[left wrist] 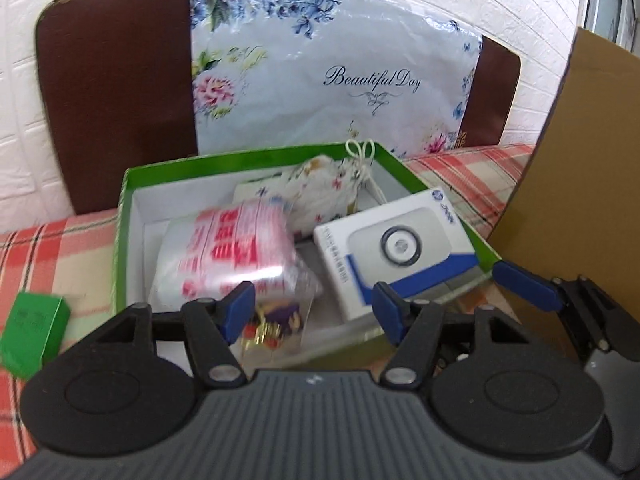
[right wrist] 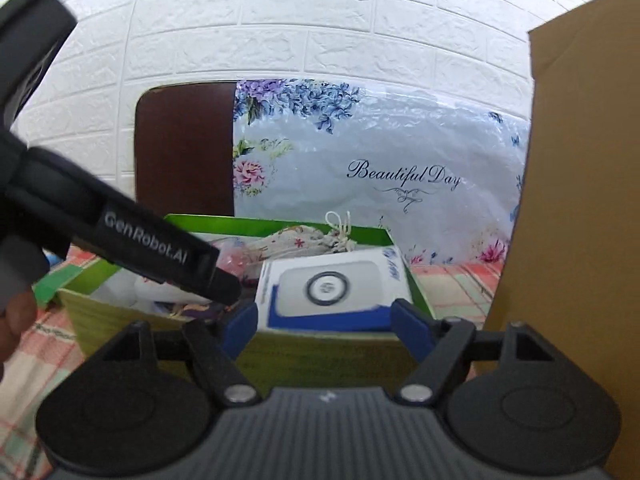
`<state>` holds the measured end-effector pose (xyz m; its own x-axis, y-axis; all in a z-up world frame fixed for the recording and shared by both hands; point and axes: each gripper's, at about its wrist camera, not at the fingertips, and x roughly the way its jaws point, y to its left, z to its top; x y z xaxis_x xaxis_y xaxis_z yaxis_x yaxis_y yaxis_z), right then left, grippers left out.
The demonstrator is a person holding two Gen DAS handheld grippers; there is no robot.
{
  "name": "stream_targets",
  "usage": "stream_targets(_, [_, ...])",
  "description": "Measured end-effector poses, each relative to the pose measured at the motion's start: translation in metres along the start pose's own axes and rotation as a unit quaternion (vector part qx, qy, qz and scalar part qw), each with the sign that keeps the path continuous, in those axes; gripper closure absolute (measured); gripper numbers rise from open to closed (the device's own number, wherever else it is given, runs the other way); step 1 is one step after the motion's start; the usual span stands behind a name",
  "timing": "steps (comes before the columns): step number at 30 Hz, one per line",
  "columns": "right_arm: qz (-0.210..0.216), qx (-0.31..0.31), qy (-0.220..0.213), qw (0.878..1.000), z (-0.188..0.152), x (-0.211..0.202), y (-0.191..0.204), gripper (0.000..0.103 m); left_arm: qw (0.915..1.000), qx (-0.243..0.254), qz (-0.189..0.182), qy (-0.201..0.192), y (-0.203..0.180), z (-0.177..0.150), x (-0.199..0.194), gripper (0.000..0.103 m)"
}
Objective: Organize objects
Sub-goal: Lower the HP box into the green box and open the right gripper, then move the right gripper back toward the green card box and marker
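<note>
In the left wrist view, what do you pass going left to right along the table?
Small green box → open green-walled tray → red-printed plastic packet → white and blue carton → brown cardboard panel.

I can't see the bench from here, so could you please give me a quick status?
Both tongs, left and right, open and empty. Green box holds white-and-blue carton, floral pouch, red-print bag. Cardboard sheet stands close on the right.
</note>
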<state>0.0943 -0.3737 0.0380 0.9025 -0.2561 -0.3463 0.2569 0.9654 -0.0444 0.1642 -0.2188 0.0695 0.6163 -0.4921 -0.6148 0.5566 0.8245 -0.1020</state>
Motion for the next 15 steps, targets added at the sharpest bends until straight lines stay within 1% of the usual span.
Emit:
stream_targets(4, [0.012,0.032,0.014,0.999,-0.013,-0.025,0.000,0.027,0.9997,0.012,0.019,-0.013,-0.010,-0.014,-0.024,0.035])
stream_targets(5, [0.016,0.039,0.020,0.999,-0.018,-0.031,0.000,0.027,0.9995,0.014,0.023,-0.016,-0.013,-0.019,-0.031,0.035])
stream_targets(7, [0.025,0.050,0.036,0.998,-0.028,-0.043,0.000,0.027,0.9992,0.016,0.029,-0.022,-0.019,-0.029,-0.043,0.030])
stream_targets(9, [0.034,0.057,0.054,0.996,-0.038,-0.054,0.000,0.027,0.9989,0.019,0.035,-0.025,-0.024,-0.043,-0.055,0.030])
stream_targets(15, [0.064,0.082,0.105,0.989,-0.057,-0.080,0.001,0.028,0.9973,0.020,0.070,0.009,-0.026,-0.082,-0.072,0.030])
